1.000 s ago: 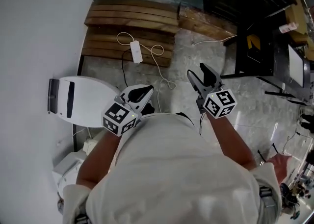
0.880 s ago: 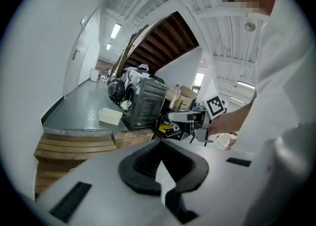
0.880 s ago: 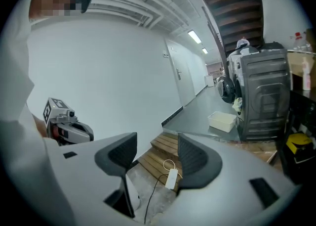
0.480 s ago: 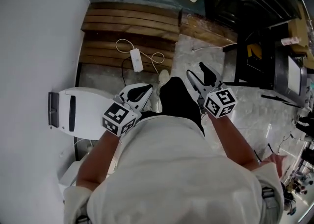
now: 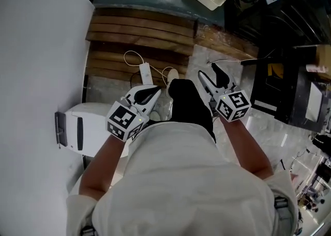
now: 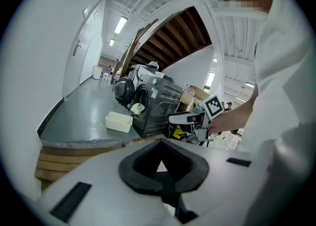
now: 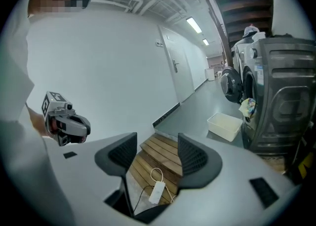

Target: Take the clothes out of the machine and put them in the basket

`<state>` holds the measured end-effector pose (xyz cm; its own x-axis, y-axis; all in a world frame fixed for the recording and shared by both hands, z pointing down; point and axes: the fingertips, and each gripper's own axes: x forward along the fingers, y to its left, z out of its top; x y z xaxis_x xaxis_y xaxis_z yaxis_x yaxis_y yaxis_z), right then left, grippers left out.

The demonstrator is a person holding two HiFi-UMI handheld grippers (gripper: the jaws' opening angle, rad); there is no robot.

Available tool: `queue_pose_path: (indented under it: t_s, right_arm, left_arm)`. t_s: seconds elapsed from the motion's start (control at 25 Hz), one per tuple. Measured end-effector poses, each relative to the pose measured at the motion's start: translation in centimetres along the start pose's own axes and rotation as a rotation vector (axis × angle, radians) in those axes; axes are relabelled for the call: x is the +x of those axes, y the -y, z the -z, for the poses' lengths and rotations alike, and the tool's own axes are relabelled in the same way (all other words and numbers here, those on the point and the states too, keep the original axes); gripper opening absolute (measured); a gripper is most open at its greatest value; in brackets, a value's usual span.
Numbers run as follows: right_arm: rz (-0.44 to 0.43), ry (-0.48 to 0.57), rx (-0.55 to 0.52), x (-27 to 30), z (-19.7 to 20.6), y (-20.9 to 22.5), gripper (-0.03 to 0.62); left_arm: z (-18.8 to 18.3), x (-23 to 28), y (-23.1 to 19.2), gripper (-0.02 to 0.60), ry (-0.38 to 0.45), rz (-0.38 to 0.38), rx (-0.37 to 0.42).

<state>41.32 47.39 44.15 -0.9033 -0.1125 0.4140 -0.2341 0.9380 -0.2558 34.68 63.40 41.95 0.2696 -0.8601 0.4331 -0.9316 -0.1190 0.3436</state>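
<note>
Well short of the laundry, both tools are held out in front of the person's white shirt [image 5: 181, 178], above a pale stone floor [image 5: 194, 62] at the foot of some wooden steps [image 5: 137, 28]. The left tool [image 6: 160, 147] is clenched on nothing: its black pads meet at the tips, leaving only a small triangular gap behind them. The right tool [image 7: 157, 153] is released, its two ribbed pads standing apart with no object between them. Through that gap show the steps and a white power strip [image 7: 156, 192] with its looped cord lying at their foot. The clothes [image 7: 247, 107], a colourful bundle, hang at the front of the dark machine [image 7: 284, 91], which stands on a grey-green floor [image 7: 197, 106] above the steps. The basket [image 7: 224, 125], white and rectangular, sits on that same floor just beside the machine and below the bundle. Neither tool touches the clothes, the machine or the basket, which all lie well apart from them beyond the steps. From the head view a black trouser leg [image 5: 189, 103] and a pale shoe [image 5: 173, 77] show between the tools, and a white appliance [image 5: 95, 129] stands against the wall at the left.
</note>
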Motion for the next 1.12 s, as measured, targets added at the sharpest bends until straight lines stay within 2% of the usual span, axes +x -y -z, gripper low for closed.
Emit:
queue_pose_path:
  t_s: [0.24,0.4,0.56,0.84,1.12]
  right_arm:
    - [-0.039,-0.005,0.022,5.1,-6.0,7.7,0.262]
    - [-0.048,-0.01,0.027,6.9,-11.0,12.2,0.262]
    - [-0.042,0.014,0.035,7.4,-14.8,14.4,0.262]
    - [-0.01,0.035,0.061,9.4,-17.7,16.8,0.262]
    - [0.08,0.011,0.09,13.5,-19.4,19.7,0.262]
  left_arm:
    - [-8.6,7.2,-4.7,-0.005,-0.043,-0.017,0.0]
    - [-15.5,10.6,-5.6,-0.005,-0.065,-0.017,0.042]
    - [-20.9,12.1,-6.2,-0.005,-0.062,0.0,0.056]
    - [-26.3,14.3,-9.1,-0.005,-0.044,0.024,0.083]
    - [-29.8,17.2,-15.5,-0.005,-0.04,0.106,0.099]
